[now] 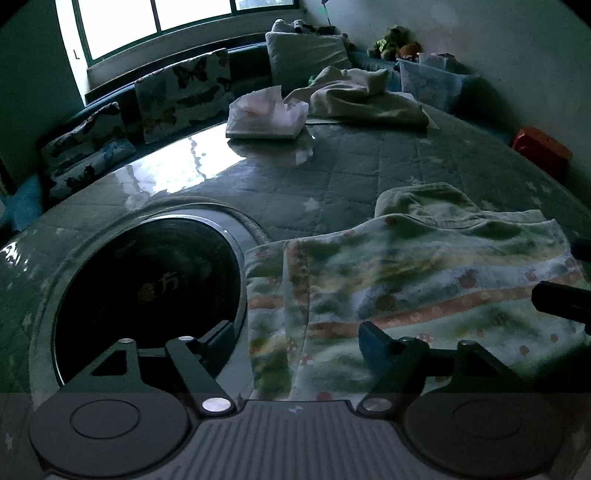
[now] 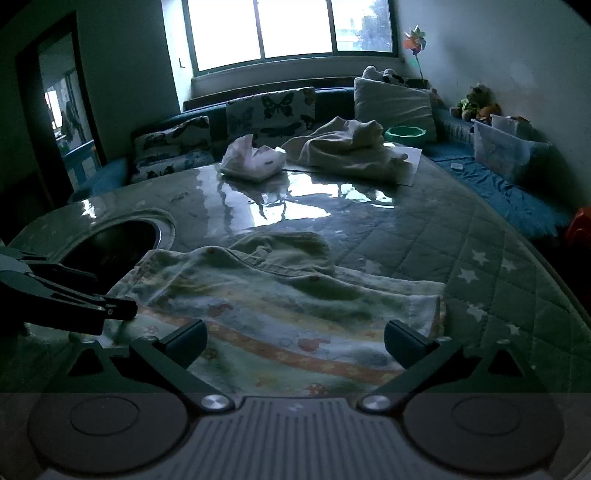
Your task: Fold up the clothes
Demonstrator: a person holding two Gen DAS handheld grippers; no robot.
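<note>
Both claws sat low over the table (image 2: 480, 236), pointing down at the garment (image 2: 288, 306). It lay flat and already folded, a pale print with orange bands and small red spots, collar end toward 12 o'clock.

My left claw (image 1: 295, 336) was spread: nothing pinched. Its left finger (image 1: 218, 332) hung over the dark round inset (image 1: 147, 288) in the tabletop, its right finger (image 1: 376, 341) over the cloth's near edge. Whether that finger touched the cloth, I could not tell. The garment's folded left hem ran between the two fingers.

My right claw (image 2: 295, 343) was spread wide too, empty, both fingers above the near part of the garment, with the banded cloth showing in the gap. From this side the left claw came in at 9 o'clock, its tip at the garment's left corner.

At 12 o'clock, well apart from the garment: a crumpled cream cloth (image 2: 351, 151) and, just left of it, a tissue pack (image 2: 255, 158). Beyond the table, butterfly cushions (image 2: 269, 110) under the window (image 2: 291, 29). A clear bin (image 2: 506, 147) stood at 2 o'clock by the wall.
</note>
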